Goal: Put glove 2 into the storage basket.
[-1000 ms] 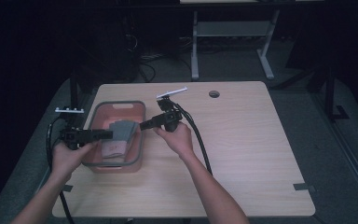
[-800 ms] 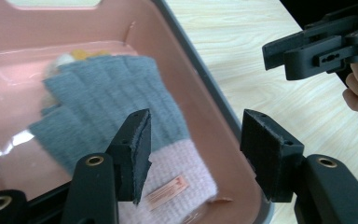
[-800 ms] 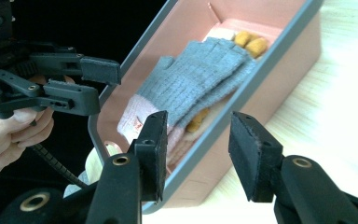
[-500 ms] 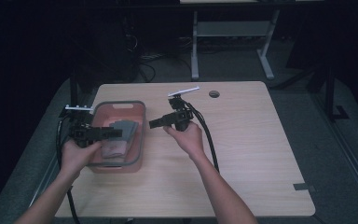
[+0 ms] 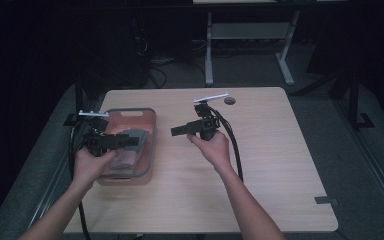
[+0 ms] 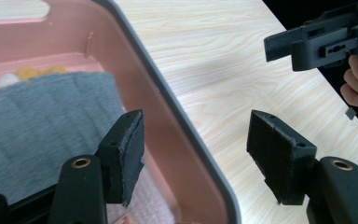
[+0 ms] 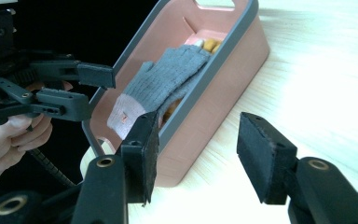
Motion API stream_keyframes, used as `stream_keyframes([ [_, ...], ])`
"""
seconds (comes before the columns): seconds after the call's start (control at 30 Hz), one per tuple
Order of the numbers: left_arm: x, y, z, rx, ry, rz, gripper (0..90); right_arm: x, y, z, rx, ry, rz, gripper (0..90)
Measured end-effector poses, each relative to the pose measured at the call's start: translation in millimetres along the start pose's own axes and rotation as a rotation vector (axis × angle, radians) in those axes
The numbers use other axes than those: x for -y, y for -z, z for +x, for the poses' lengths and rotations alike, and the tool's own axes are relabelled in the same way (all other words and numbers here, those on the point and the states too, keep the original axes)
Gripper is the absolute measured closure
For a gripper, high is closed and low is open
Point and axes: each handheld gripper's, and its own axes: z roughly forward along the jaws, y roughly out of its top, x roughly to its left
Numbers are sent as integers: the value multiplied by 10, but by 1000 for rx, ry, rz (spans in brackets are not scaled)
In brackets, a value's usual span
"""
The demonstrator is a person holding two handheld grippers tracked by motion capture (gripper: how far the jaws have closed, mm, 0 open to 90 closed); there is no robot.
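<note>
A pink bin [image 5: 151, 150] with a grey rim stands on the left of the wooden table [image 5: 270, 165]. A grey knit glove [image 5: 141, 137] with a pale cuff lies inside it, and shows too in the left gripper view [image 6: 46, 121] and the right gripper view [image 7: 163, 79]. My left gripper [image 5: 126, 141] hovers over the bin, pointing right; its jaws [image 6: 196, 158] have just been opening and hold nothing. My right gripper [image 5: 176, 131] is over the table just right of the bin, pointing left; its jaws [image 7: 198, 154] have also just been opening and are empty. The two grippers face each other.
Yellow and white cloth [image 7: 207, 45] lies under the glove in the bin. A round cable hole [image 5: 229, 100] sits near the table's far edge. A strip of tape [image 5: 325, 200] marks the near right corner. Cables trail from both grippers. Behind the table stands another table's frame [image 5: 209, 50].
Both grippers have drawn apart from the glove, the left one leftward and the right one rightward out of the bin. Their jaws stand wider, and the glove now rests in the bin.
</note>
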Motion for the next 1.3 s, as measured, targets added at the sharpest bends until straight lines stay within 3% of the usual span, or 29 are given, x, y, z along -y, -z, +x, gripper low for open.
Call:
stream_keyframes([
  [0.7,-79,-190,-250,48,-43,-4,315,158,300,-196,10,-40,-29,442],
  [1.3,-142,-403,-482,94,-63,12,291,301,763,-366,52,-75,-77,425],
])
